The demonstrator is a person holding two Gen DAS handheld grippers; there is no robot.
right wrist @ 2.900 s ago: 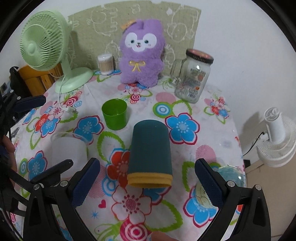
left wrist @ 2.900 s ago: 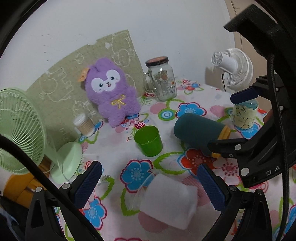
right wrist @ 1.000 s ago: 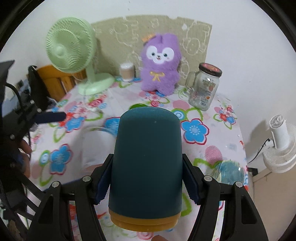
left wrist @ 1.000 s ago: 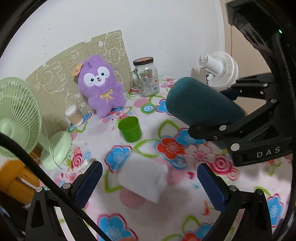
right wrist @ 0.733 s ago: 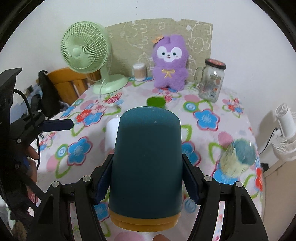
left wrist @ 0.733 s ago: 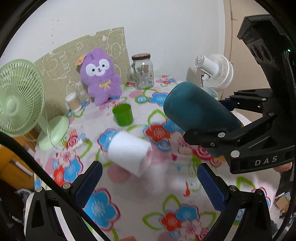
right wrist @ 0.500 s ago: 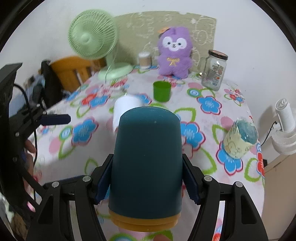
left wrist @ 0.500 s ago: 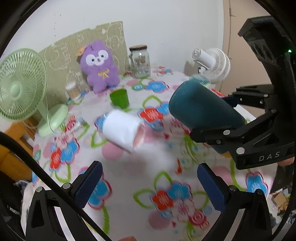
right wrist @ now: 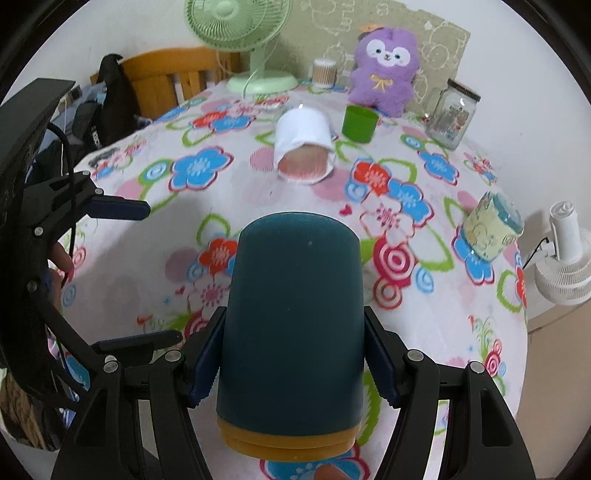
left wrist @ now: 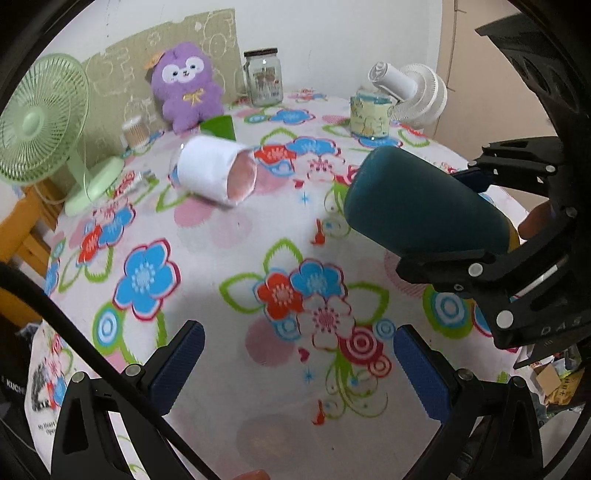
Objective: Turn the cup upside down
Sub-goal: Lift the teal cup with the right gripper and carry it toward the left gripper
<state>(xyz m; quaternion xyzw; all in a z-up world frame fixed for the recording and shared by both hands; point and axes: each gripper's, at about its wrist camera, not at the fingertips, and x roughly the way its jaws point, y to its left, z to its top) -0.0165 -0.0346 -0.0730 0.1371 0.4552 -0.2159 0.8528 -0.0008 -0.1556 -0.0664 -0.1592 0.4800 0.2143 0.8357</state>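
A dark teal cup [right wrist: 293, 328] with a yellow rim band is clamped in my right gripper [right wrist: 295, 365], lifted above the flowered tablecloth with its closed base pointing away from the camera. From the left wrist view the same teal cup [left wrist: 421, 206] hangs at the right, tilted, base toward the table's middle. My left gripper [left wrist: 295, 363] is open over the cloth near the front, holding nothing. A white cup [right wrist: 304, 142] lies on its side in the middle of the table, mouth toward me; it appears as the white cup [left wrist: 214, 173] at upper left.
A green cup [right wrist: 359, 123], purple plush toy [right wrist: 384, 70], glass jar [right wrist: 452, 114], cotton-swab tub [right wrist: 324, 72] and green fan [right wrist: 240, 26] stand at the far side. A patterned mug [right wrist: 493, 230] and white fan [right wrist: 565, 262] are right. A wooden chair [right wrist: 166, 79] stands left.
Both grippers have pulled back toward the table's near edge and tilted down. The teal cup stays clamped in the right gripper, lifted off the cloth where it lay earlier.
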